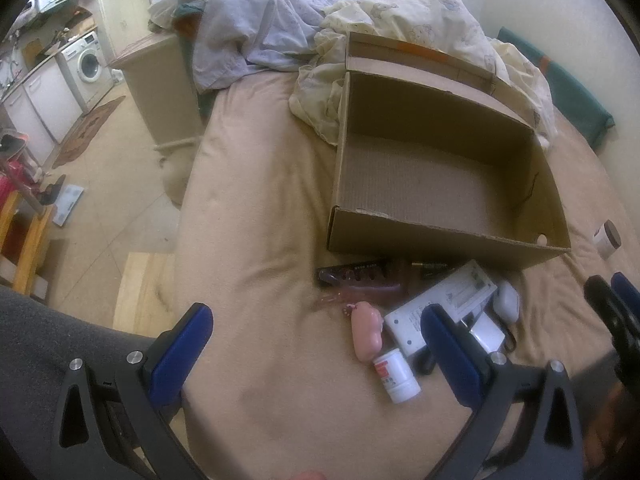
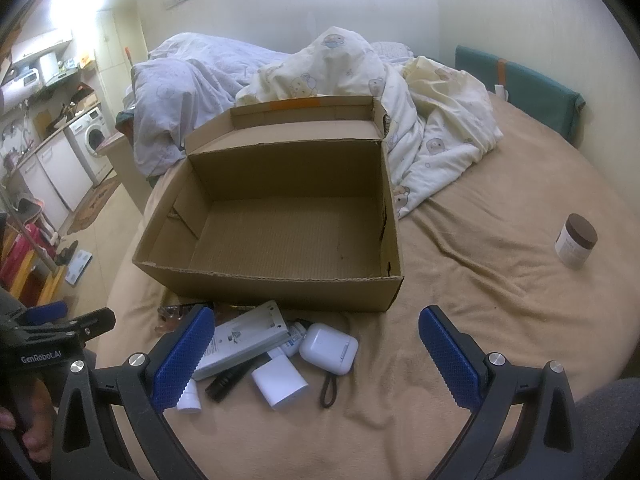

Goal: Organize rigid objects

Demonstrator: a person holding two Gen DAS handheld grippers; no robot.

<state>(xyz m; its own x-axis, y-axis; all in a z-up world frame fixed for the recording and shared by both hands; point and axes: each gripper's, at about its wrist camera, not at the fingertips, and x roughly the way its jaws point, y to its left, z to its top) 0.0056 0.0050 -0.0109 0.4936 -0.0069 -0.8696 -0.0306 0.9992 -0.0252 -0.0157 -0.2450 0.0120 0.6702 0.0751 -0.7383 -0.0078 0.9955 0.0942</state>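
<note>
- Left gripper: jaws wide apart, holding nothing, hovering over the bed just short of the pile of small items.
- Right gripper: jaws wide apart too, empty, hovering above the same pile from the other side.
- Between the left gripper's blue pads lie a pink toy and a white bottle with a red label; the two touch end to end.
- Just beyond them, a flat white box lies tilted, with a white earbud case beside its right end.
- In the right view the flat white box sits by the left pad, the earbud case to its right, a white block with a dark loop strap nearer the camera, and a black pen-like stick beside the block.
- A dark comb-like item lies against the front wall of the carton.
- The carton stands open and empty behind the pile, lid flap folded back; the pile lies just outside its front wall.
- A jar with a brown lid stands alone, well apart to the right.
- Rumpled quilts are heaped behind the carton.
- A washer stands far left, off the bed.
</note>
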